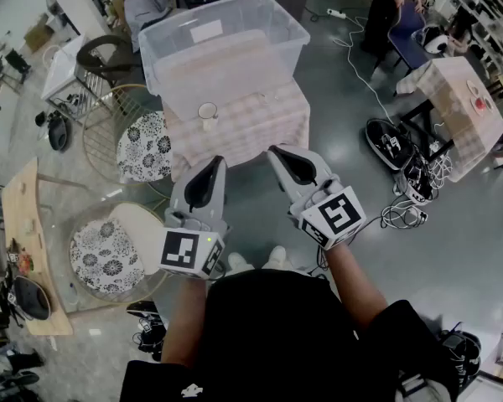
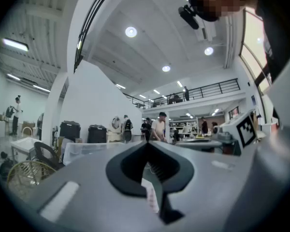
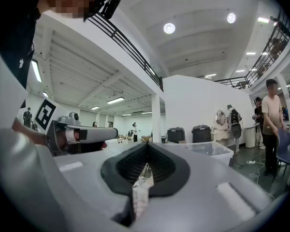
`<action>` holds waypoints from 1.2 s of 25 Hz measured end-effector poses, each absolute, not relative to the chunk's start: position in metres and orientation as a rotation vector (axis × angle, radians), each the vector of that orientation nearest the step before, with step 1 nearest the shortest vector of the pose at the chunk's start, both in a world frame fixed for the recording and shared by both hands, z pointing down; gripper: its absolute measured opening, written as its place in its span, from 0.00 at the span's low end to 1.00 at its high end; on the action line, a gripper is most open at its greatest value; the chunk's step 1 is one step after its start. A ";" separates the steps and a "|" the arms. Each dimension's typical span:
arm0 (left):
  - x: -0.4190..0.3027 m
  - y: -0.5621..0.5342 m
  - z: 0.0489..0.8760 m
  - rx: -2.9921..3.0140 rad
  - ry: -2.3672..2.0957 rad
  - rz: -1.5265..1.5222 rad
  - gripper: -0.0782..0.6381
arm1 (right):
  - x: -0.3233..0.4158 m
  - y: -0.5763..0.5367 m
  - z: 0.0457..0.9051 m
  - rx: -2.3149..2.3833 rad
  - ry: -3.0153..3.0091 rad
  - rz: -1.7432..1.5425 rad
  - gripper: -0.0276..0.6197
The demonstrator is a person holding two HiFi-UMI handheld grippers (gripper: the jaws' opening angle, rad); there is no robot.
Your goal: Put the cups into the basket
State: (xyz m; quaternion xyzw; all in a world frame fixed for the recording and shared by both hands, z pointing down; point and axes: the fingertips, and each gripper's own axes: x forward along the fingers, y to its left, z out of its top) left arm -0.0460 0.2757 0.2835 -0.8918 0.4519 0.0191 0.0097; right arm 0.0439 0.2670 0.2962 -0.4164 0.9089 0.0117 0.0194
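One small pale cup [image 1: 207, 113] is in sight, standing upright on the surface covered by a pale checked cloth [image 1: 260, 128]. It is close in front of the one large clear plastic bin [image 1: 222, 44], near that bin's front left corner, and outside it. The bin takes up the far part of the same surface, and nothing can be made out inside it. There are two grippers, one in each of the person's hands, and each carries one cube with black-and-white square markers: the left cube [image 1: 191, 252] and the right cube [image 1: 334, 216]. The left gripper [image 1: 217, 162] and the right gripper [image 1: 273, 150] are held side by side in front of the person's black-clad body, both level. Their tips point towards the near edge of the cloth and lean a little towards each other. The bare right forearm [image 1: 352, 283] runs back from its cube to the body. In the left gripper view the jaws of the left gripper [image 2: 147, 145] are pressed together with nothing between them. In the right gripper view the jaws of the right gripper [image 3: 146, 148] are likewise closed and empty. The cup is ahead of the left gripper's tips and well apart from both grippers. To the left of the surface stand two round chairs with black-and-white flowered cushions, one far [image 1: 142, 145] and one near [image 1: 105, 254].
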 end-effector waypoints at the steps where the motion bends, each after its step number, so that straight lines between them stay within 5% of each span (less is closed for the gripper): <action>1: -0.043 0.277 0.283 -2.784 1.405 0.057 0.12 | 0.045 0.268 0.296 -1.292 2.819 0.035 0.04; 30: -0.005 0.276 0.305 -2.745 1.539 -0.007 0.12 | 0.078 0.257 0.309 -1.149 2.866 0.022 0.04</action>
